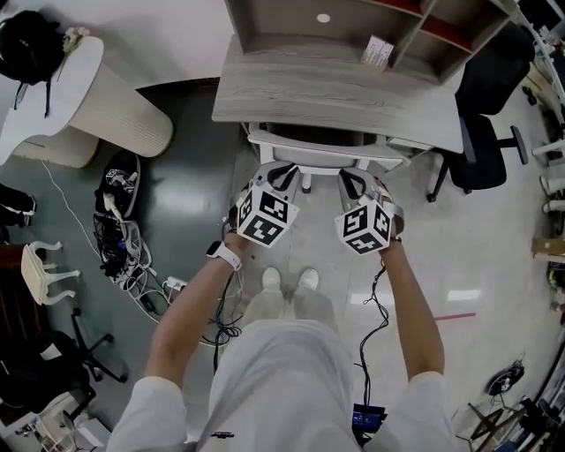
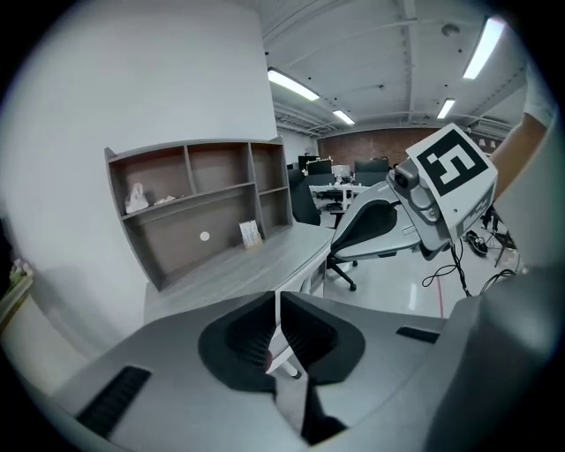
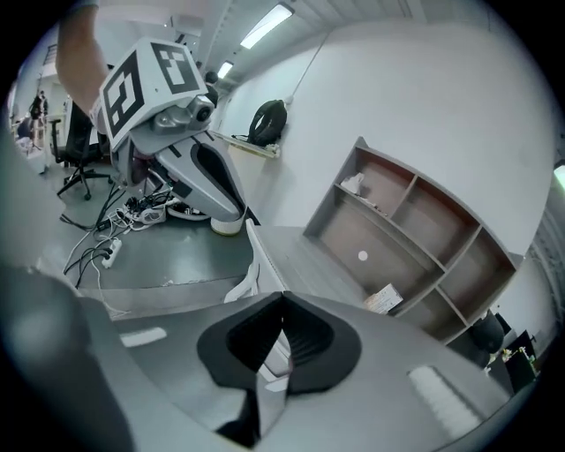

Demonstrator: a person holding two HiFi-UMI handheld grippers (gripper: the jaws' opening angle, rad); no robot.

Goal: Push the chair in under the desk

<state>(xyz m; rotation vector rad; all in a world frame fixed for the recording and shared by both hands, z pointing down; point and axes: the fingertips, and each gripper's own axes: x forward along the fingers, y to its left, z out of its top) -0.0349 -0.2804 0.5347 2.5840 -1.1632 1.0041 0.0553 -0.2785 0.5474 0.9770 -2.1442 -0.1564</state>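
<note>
A white chair (image 1: pixel 311 146) stands tucked under the grey wooden desk (image 1: pixel 335 93), with only its back rail and part of its base showing. My left gripper (image 1: pixel 281 170) and right gripper (image 1: pixel 353 180) hover side by side just behind that rail, pointing at the desk. In the left gripper view the jaws of the left gripper (image 2: pixel 276 297) stand together with only a thin slit, and white chair parts (image 2: pixel 284 357) show below them. The right gripper (image 3: pixel 282 298) has its jaws shut, with the chair's white edge (image 3: pixel 256 265) beyond. I see nothing held in either.
A shelf hutch (image 1: pixel 353 26) sits on the desk with a small card (image 1: pixel 378 51) in front of it. A black office chair (image 1: pixel 485 132) stands to the right. At left are a white rounded table (image 1: pixel 97 101), a black bag (image 1: pixel 31 44) and tangled floor cables (image 1: pixel 124 252).
</note>
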